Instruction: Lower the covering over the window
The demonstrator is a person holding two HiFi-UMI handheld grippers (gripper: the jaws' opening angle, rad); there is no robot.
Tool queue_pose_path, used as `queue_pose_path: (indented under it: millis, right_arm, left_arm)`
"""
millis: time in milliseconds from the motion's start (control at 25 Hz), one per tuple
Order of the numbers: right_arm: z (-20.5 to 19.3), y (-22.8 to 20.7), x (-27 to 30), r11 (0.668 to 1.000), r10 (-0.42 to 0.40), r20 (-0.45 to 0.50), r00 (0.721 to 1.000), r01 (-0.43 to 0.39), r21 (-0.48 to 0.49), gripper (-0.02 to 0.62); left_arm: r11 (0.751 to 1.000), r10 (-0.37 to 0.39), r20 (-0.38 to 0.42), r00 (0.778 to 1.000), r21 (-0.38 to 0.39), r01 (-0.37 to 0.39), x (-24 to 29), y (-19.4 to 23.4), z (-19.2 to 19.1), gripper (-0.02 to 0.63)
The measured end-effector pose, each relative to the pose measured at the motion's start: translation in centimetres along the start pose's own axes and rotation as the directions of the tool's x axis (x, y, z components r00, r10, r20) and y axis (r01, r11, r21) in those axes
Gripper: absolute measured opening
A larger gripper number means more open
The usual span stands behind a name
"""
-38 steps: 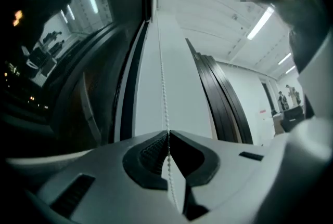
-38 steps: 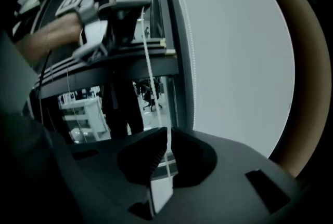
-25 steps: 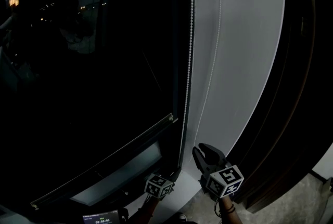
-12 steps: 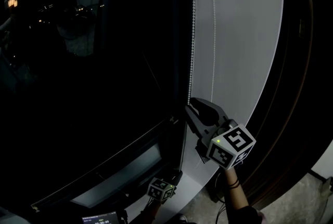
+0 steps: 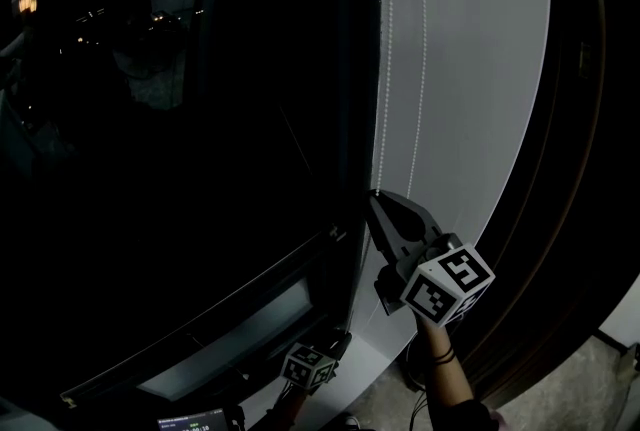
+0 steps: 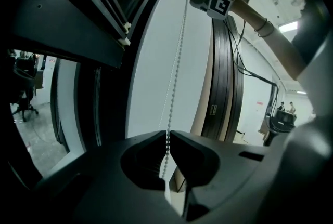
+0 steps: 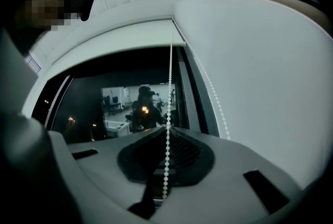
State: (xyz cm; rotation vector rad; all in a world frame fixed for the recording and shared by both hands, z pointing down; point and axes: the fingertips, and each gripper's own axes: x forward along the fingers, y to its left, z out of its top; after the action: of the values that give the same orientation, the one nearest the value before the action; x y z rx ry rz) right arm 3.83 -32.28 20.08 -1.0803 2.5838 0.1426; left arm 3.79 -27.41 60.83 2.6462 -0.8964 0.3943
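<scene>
Now right tongs (image 5: 376, 202) just closed on bead chain (image 5: 387, 69), bare wall (image 5: 470, 99) alongside.

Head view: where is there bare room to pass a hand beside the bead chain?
Free: the white wall between the bead chain and the dark frame, above the right tongs. Crowded: beside the window, where the right tongs have just closed on the chain and the left tongs grip it lower.

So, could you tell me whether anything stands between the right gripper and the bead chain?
Nothing visible does. The bead chain already runs through the right gripper, whose jaws have just been closing and now pinch it. The left gripper grips the chain lower down.
</scene>
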Motion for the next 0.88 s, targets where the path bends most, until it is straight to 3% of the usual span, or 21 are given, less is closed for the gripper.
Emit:
queue_pose_path:
  millis: [80, 200, 360, 480, 720, 880]
  right_arm:
    - [0.0, -0.4, -0.2, 1.000, -0.014, 0.007, 1.000, 0.014, -0.010, 0.021]
    - [0.1, -0.9, -0.6, 0.999, -0.036, 0.024, 0.999, 0.036, -0.018, 0.021]
    - [0.3, -1.0, -1.2, 0.999, -0.049, 0.046, 0.998, 0.050, -0.013, 0.021]
    - [-1.1, -1.1, -1.2, 0.998, -0.067, 0.000, 0.998, 0.067, -0.017, 0.021]
    - [-13.1, -1.8, -3.2, 0.991, -0.114, -0.195, 0.974, 0.124, 0.041, 0.021]
    - [-22.7, -1.6, -5.9, 0.981, -0.129, -0.351, 0.928, 0.170, 0.091, 0.021]
  left_arm:
    - [1.000, -0.006, 0.012, 1.000, 0.022, 0.006, -0.2, 0.1, 0.8, 0.018]
    - [1.000, -0.001, 0.113, 0.994, 0.021, -0.001, -1.1, 0.6, 3.8, 0.046]
    - [0.999, -0.023, 0.239, 0.971, 0.044, 0.013, -2.6, 0.7, 8.6, 0.054]
    - [0.997, -0.025, 0.310, 0.950, 0.071, 0.003, -4.3, 0.5, 12.6, 0.054]
    - [0.996, -0.040, 0.497, 0.867, 0.091, -0.007, -8.6, -0.1, 19.9, 0.054]
    - [0.990, -0.038, 0.545, 0.838, 0.133, -0.042, -10.7, -0.8, 24.2, 0.054]
